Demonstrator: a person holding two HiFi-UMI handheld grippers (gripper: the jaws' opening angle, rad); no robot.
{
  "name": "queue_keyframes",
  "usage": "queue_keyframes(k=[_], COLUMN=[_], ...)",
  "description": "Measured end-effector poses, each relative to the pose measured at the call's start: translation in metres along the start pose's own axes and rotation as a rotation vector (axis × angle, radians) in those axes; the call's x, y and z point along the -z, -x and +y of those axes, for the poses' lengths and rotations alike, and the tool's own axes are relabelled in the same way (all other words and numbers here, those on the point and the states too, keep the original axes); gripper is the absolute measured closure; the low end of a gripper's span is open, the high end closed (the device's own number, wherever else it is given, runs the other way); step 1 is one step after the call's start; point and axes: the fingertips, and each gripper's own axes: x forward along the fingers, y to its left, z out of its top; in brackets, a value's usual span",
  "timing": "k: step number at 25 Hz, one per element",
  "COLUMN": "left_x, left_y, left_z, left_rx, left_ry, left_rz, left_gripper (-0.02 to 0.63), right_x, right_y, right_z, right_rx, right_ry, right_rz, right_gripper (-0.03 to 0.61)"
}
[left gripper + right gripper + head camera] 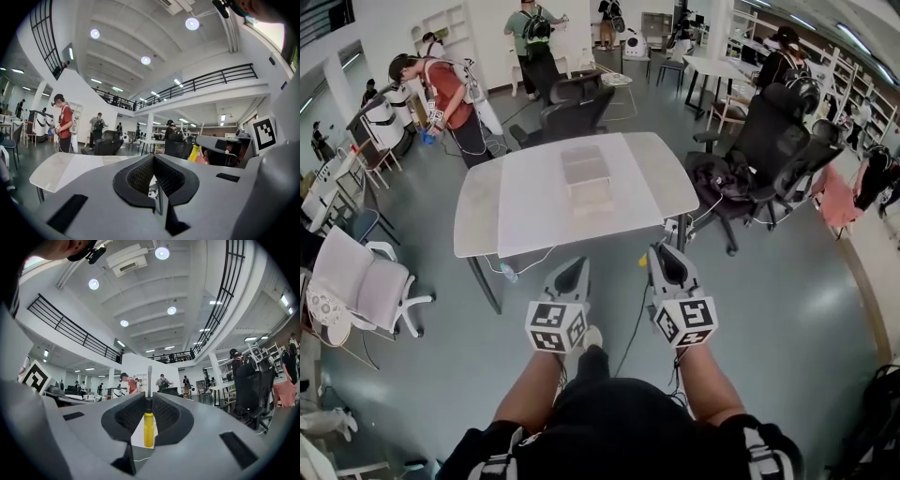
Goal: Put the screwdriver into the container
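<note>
My right gripper is shut on a screwdriver with a yellow handle; its metal shaft sticks out past the jaw tips. In the head view this gripper hovers over the floor just in front of the white table. My left gripper is beside it, also short of the table's near edge. Its jaws meet at the tips with nothing between them. A pale, clear container stands in the middle of the table, well ahead of both grippers.
A black office chair stands behind the table and another at its right. A white chair is at the left. A cable trails over the floor. Several people stand further back.
</note>
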Motion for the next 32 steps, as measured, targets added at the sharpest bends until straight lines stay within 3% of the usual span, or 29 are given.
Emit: queue_keyframes(k=[20, 32], left_x=[-0.036, -0.013], left_y=[-0.234, -0.310], left_z=[0.179, 0.235], left_rx=[0.049, 0.014], left_ry=[0.037, 0.077], left_rz=[0.008, 0.077], left_gripper=[0.601, 0.601], right_x=[0.039, 0.092], right_y=[-0.277, -0.362], right_z=[-0.078, -0.118], right_rx=[0.032, 0.014], right_ry=[0.011, -0.050], right_rz=[0.040, 0.146], right_gripper=[0.529, 0.529])
